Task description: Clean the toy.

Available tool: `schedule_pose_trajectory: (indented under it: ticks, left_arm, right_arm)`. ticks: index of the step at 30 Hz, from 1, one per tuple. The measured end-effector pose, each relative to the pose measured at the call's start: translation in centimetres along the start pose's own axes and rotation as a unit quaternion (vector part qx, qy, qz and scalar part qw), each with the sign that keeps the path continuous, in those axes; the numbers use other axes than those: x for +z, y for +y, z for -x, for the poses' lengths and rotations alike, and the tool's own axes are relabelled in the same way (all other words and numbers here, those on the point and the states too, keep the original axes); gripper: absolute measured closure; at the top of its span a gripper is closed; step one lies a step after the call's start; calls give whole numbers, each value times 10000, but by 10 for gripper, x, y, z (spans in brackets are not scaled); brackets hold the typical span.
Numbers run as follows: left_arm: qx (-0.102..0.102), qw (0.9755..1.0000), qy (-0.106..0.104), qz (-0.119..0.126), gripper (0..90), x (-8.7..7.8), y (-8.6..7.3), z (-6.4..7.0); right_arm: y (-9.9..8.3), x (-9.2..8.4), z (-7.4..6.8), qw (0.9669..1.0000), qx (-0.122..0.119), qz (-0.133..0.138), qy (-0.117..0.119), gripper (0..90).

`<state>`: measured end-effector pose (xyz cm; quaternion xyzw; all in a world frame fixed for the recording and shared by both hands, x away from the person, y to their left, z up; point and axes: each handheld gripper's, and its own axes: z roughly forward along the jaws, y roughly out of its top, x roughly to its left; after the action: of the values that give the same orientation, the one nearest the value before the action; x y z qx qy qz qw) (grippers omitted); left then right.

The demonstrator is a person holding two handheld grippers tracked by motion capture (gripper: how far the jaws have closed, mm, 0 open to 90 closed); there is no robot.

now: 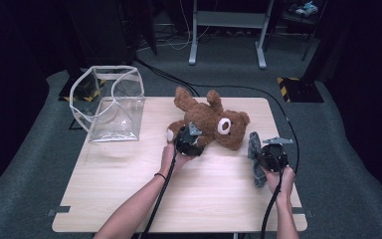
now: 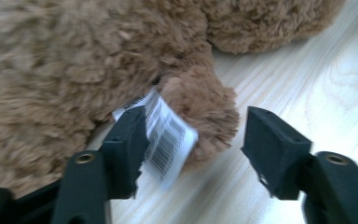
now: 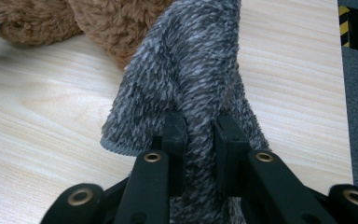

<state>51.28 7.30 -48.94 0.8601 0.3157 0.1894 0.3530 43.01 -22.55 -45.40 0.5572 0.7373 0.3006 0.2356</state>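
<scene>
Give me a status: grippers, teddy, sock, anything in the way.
Left gripper open around teddy's limb, by its barcode tag. Right gripper shut on grey sock. Clear bag stands apart at table's far left.

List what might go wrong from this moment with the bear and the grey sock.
1. The open left tool straddles the teddy bear's small paw beside its barcode tag; closing may pinch only the tag.
2. The right tool pinches a fold of the grey sock, which might slip free.
</scene>
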Motion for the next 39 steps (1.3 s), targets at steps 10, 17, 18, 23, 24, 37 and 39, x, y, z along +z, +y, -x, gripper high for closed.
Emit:
schedule_pose_trajectory:
  ticks: [10, 17, 18, 23, 24, 37, 39]
  left_arm:
    - [102, 9999, 78, 67, 817, 2, -4, -3]
    - [246, 9994, -6, 262, 835, -14, -9, 0]
    - [251, 9992, -27, 308, 835, -18, -10, 0]
    - [436, 9981, -138, 409, 834, -37, -15, 4]
    - [436, 9980, -147, 436, 834, -41, -17, 6]
    - [479, 9960, -461, 594, 826, -74, -40, 32]
    - [433, 9960, -469, 625, 811, -76, -43, 32]
  right_arm:
    - [8, -2, -5, 9998, -123, 149, 27, 771]
    - [15, -2, -10, 9996, -187, 208, 37, 772]
    - [16, -3, -11, 9997, -157, 202, 45, 772]
    - [20, -5, -14, 9994, -210, 268, 12, 771]
    - [21, -6, -16, 9994, -198, 296, 28, 771]
    - [57, 0, -53, 9959, -734, 522, 36, 774]
    - [60, 10, -58, 9967, -703, 396, 92, 775]
